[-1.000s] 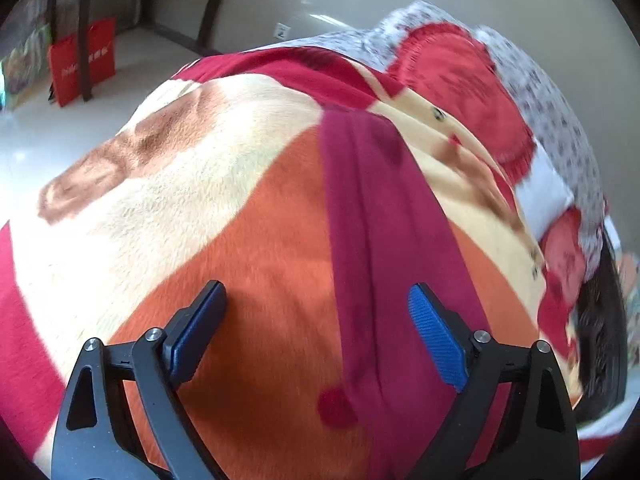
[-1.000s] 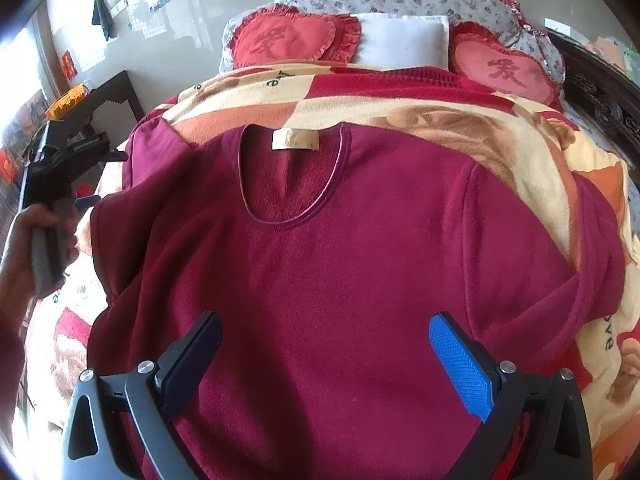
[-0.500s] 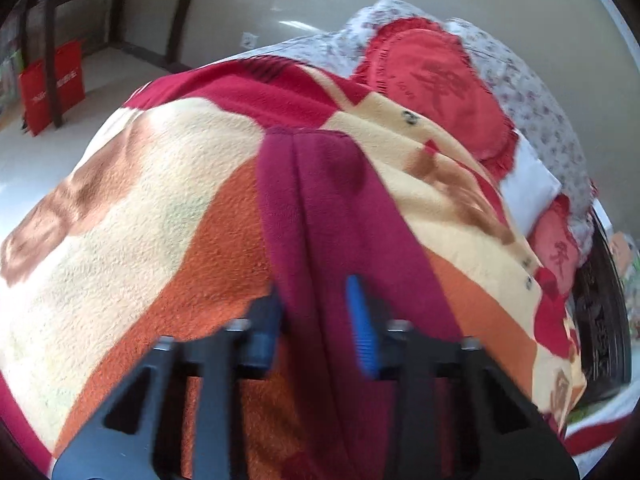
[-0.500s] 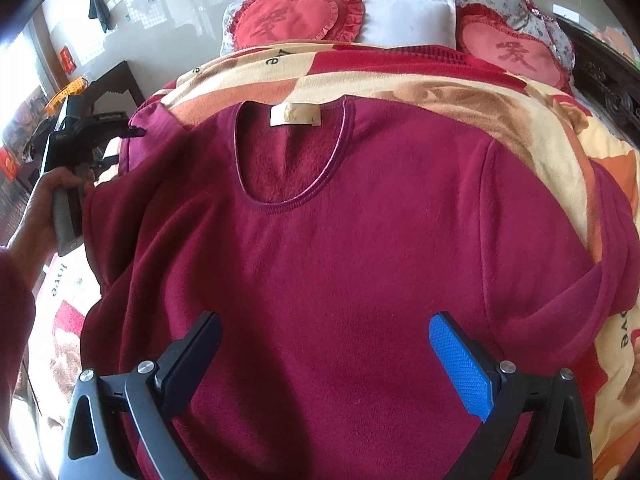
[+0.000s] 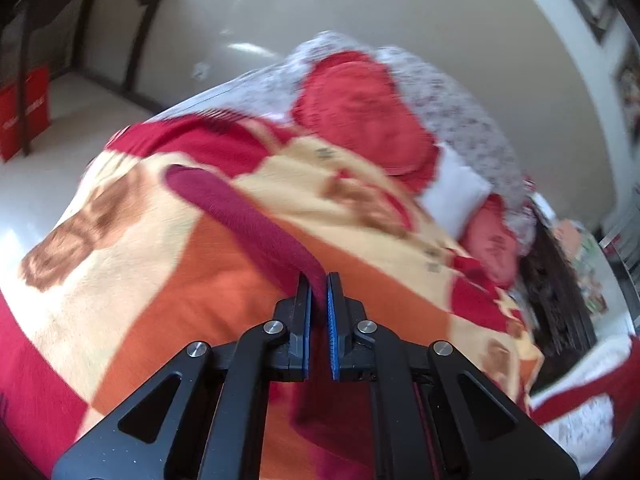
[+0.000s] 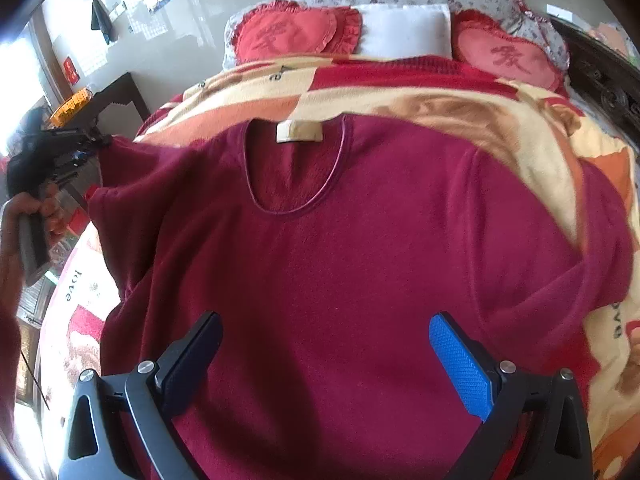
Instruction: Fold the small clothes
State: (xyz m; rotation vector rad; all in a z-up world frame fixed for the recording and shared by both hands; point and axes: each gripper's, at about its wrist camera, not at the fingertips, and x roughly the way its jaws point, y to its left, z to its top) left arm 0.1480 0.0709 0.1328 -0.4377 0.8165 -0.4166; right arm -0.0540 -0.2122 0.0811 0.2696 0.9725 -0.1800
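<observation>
A maroon long-sleeved top [image 6: 340, 260] lies face up on a patterned blanket [image 6: 500, 120], its neck label toward the pillows. My left gripper [image 5: 319, 284] is shut on the top's left sleeve [image 5: 248, 216], which hangs lifted off the blanket and runs away from the pads. The right wrist view shows that same gripper [image 6: 86, 148] at the far left, held in a hand, with the sleeve [image 6: 132, 200] pulled up and out. My right gripper [image 6: 326, 336] stands open just above the top's lower front, nothing between its fingers. The right sleeve [image 6: 600, 272] lies folded in at the right.
Two red heart cushions [image 6: 296, 36] and a white pillow [image 6: 404, 34] lie at the head of the bed. A dark wooden side table [image 6: 116, 100] stands left of the bed, a red bag [image 5: 24, 112] on the floor beside it. A dark carved bed frame [image 6: 612, 84] runs along the right.
My left gripper closed on the sleeve and rose, lifting the sleeve off the blanket. My right gripper stayed open and still over the top.
</observation>
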